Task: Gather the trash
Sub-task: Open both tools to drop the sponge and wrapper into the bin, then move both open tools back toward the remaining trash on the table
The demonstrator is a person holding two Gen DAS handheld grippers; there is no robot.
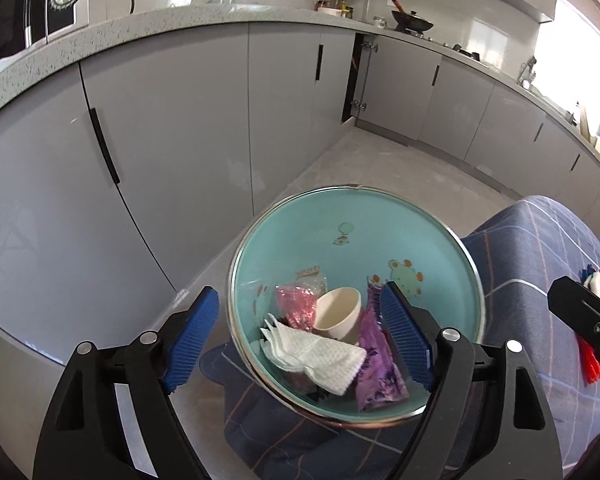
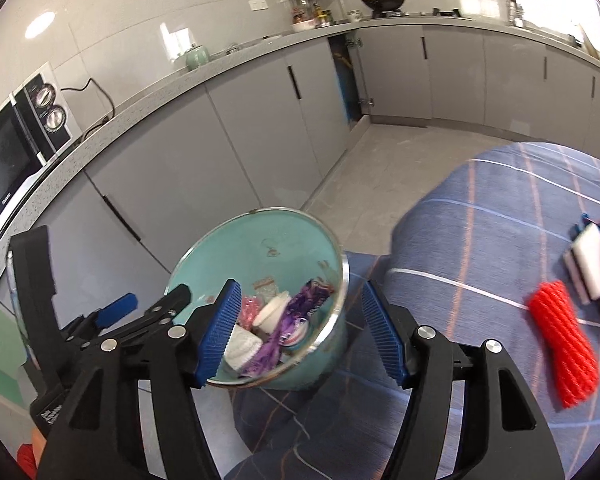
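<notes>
A teal bowl [image 1: 340,216] with a metal rim stands at the edge of a blue checked cloth [image 1: 540,248]. In it lie a white napkin [image 1: 320,354], a white paper cup [image 1: 338,312], a pink wrapper [image 1: 296,304] and a purple wrapper [image 1: 376,376]. My left gripper [image 1: 300,338] is open astride the bowl's near-left rim and grips nothing. In the right wrist view my right gripper [image 2: 300,334] is open too, straddling the near-right rim of the bowl [image 2: 260,236], pads clear of it. A red net sleeve [image 2: 564,344] and a striped white sponge [image 2: 588,264] lie on the cloth to the right.
Grey cabinet fronts [image 1: 160,140] run under a speckled counter [image 1: 180,20] behind the bowl, one door ajar at the corner [image 1: 354,76]. A microwave [image 2: 16,148] sits on the counter at left. Pale tiled floor [image 2: 400,160] lies between cabinets and table.
</notes>
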